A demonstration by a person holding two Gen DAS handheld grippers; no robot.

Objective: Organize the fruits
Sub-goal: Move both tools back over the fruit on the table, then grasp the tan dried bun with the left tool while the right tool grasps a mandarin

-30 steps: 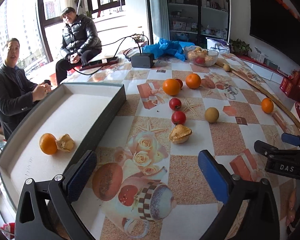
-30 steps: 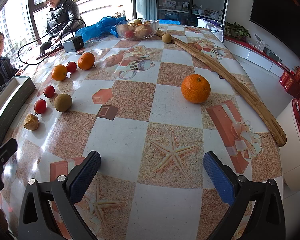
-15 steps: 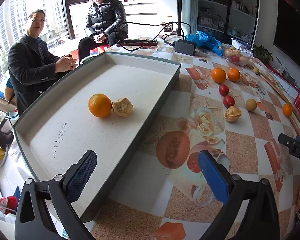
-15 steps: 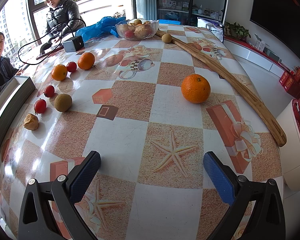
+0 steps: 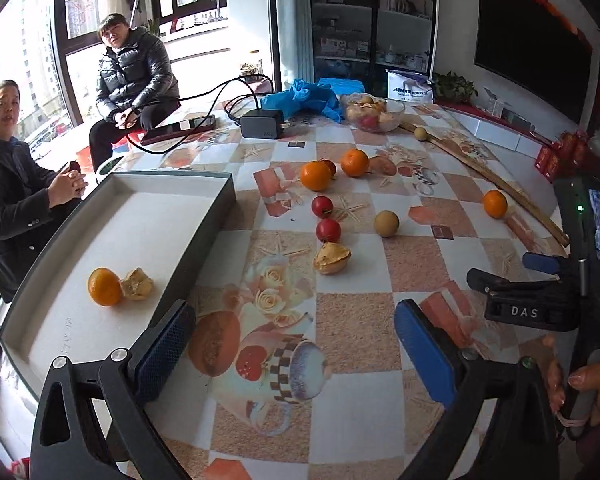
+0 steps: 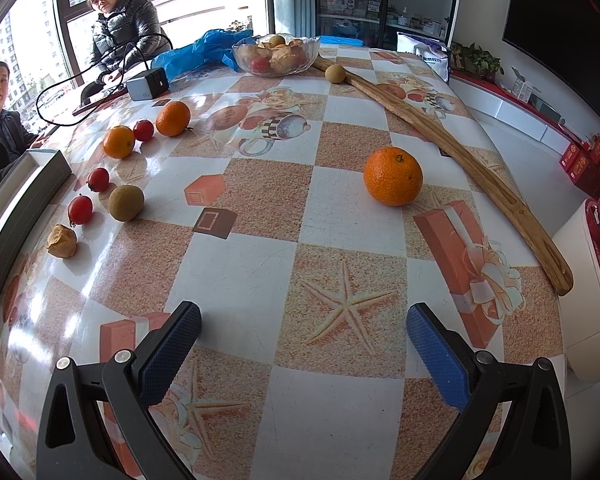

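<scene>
A grey tray (image 5: 220, 192) on the table's left holds an orange (image 5: 104, 287) and a dried husk fruit (image 5: 137, 283). Loose on the table lie another husk fruit (image 5: 332, 258), two red fruits (image 5: 328, 229), a brown round fruit (image 5: 386, 223) and two oranges (image 5: 315, 176). A lone orange (image 6: 393, 176) sits ahead of my right gripper (image 6: 303, 350), which is open and empty. My left gripper (image 5: 294, 354) is open and empty too, low over the table beside the tray's near corner. The right gripper (image 5: 540, 276) shows at the right of the left wrist view.
A glass bowl (image 6: 276, 55) of fruit, blue plastic bags (image 6: 204, 50), a black power box (image 6: 148, 84) with cables and a long wooden board (image 6: 452, 140) lie at the far side. Two people (image 5: 136, 80) sit beyond the table's left edge. The table edge drops off at right.
My left gripper swung left over the tray and has come back right to face the loose fruit. The right gripper's view has barely shifted.
</scene>
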